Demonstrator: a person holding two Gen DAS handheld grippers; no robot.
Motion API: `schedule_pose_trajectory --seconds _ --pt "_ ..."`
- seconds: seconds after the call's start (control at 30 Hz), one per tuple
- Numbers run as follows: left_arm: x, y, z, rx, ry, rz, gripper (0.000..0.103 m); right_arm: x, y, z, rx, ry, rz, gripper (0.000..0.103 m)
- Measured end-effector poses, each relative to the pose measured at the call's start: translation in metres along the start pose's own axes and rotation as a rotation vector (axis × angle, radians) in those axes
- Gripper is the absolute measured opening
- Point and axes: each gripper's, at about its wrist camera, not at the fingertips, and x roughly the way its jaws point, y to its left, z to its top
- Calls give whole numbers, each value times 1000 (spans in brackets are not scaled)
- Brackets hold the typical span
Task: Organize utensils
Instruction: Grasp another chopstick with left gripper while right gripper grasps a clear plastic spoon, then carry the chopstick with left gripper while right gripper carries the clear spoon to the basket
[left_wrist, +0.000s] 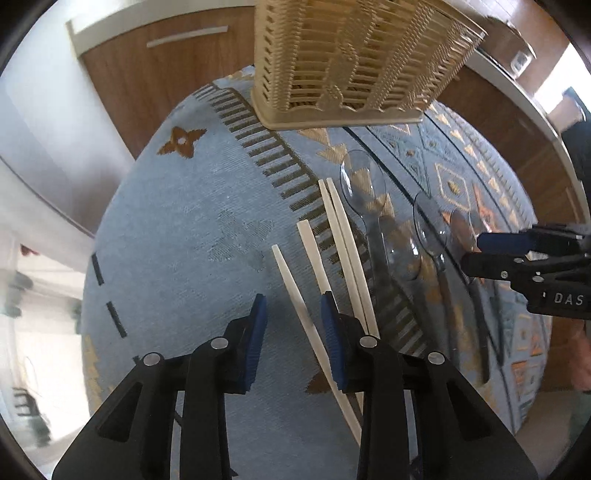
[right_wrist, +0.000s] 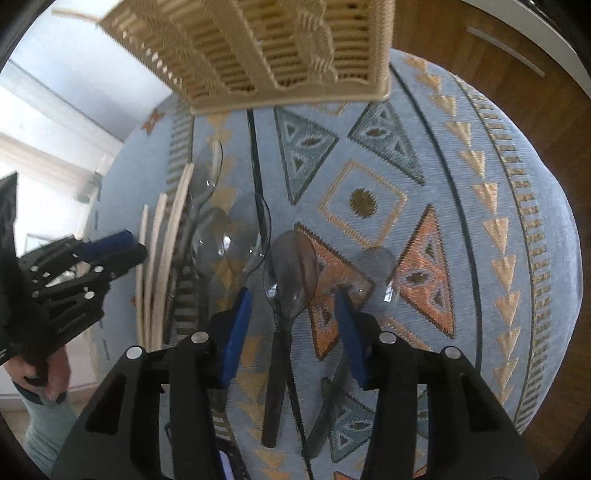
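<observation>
Low in the left wrist view, the left gripper (left_wrist: 293, 306) is seen with its jaws parted over the patterned cloth (left_wrist: 177, 229) that covers the desk. One cream chopstick (left_wrist: 295, 291) runs slantwise through the gap between the blue pads without being pressed by either; a second chopstick (left_wrist: 314, 247) passes just beside the right-hand pad, and a pair of chopsticks (left_wrist: 341, 225) lies a little further right. Clear plastic spoons (left_wrist: 364, 184) are spread to the right of the chopsticks, and a woven basket (left_wrist: 354, 55) stands at the top centre of the frame.

Low in the right wrist view, the right gripper (right_wrist: 293, 302) is likewise held with jaws apart. A smoky clear spoon (right_wrist: 290, 273) lies between them, its bowl just ahead of the pad tips and its dark handle trailing down between the pads; no pad is seen pressing on it. Another spoon (right_wrist: 376, 266) lies just outside the right-hand pad. The basket fills the top of this frame too.
</observation>
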Motion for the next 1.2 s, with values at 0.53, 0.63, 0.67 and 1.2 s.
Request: schedule_pose_trajectory --seconds 0.53,0.63,0.67,1.2 --pt "-1 -16 9 60 31 76 22 23 33 4 -58 -16 -123 37" --pt "2 -26 12 85 33 112 26 19 35 4 -60 -13 -154 36" --pt "2 -30 11 103 31 130 23 18 37 4 -72 -15 -174 36" --pt "-22 -13 -2 42 -130 33 3 8 35 4 -64 -63 -198 29"
